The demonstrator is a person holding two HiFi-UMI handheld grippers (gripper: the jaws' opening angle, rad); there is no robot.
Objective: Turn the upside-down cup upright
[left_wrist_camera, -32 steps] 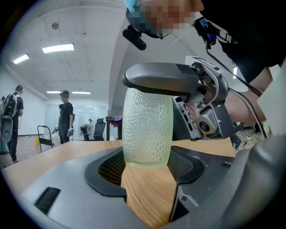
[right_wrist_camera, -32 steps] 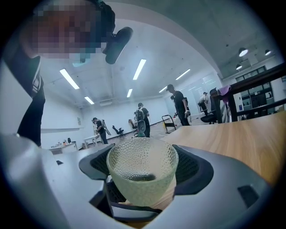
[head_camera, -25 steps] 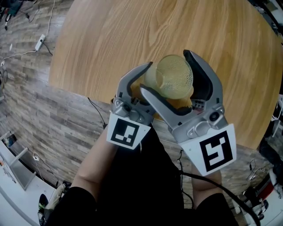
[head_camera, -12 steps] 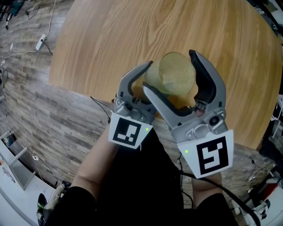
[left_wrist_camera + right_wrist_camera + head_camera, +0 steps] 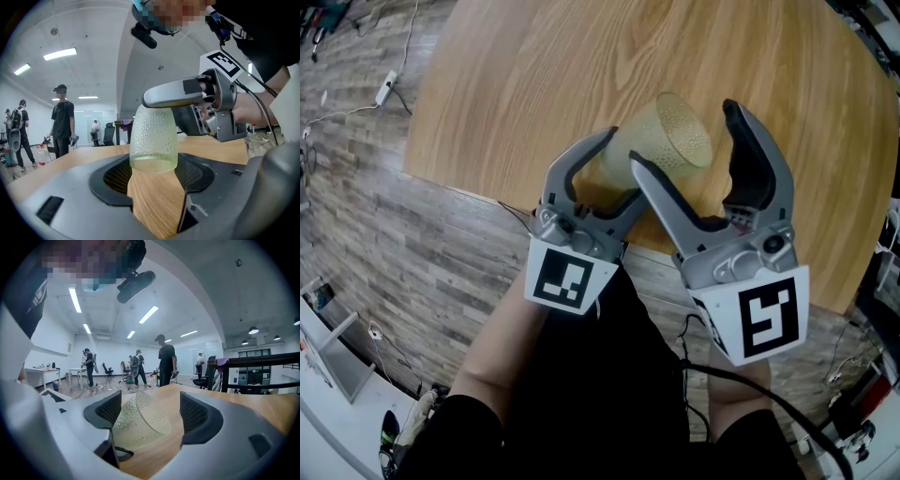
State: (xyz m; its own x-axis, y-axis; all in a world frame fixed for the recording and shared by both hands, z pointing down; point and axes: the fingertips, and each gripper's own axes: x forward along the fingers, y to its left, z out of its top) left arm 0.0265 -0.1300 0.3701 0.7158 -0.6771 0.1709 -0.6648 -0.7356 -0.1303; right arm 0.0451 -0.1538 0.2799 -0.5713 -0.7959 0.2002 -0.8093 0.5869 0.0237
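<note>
A pale yellow-green dimpled glass cup (image 5: 661, 141) hangs over the near edge of the wooden table (image 5: 581, 66), tilted, with its closed base pointing up and away. My left gripper (image 5: 619, 169) is shut on it near the rim. In the left gripper view the cup (image 5: 153, 140) sits mouth-down between the pads (image 5: 117, 176). My right gripper (image 5: 684, 136) stands open around the cup's upper part without pressing it. In the right gripper view the cup (image 5: 140, 425) leans by the left jaw, away from the right pad (image 5: 197, 413).
The table's front edge (image 5: 469, 187) runs just beyond my hands, with plank floor (image 5: 384, 244) and cables (image 5: 356, 103) below it. Several people (image 5: 166, 359) and office chairs stand far off in the room.
The right gripper's jaws have spread and it has shifted right, off the cup. The cup has tipped, its base now leaning away, still in the left gripper.
</note>
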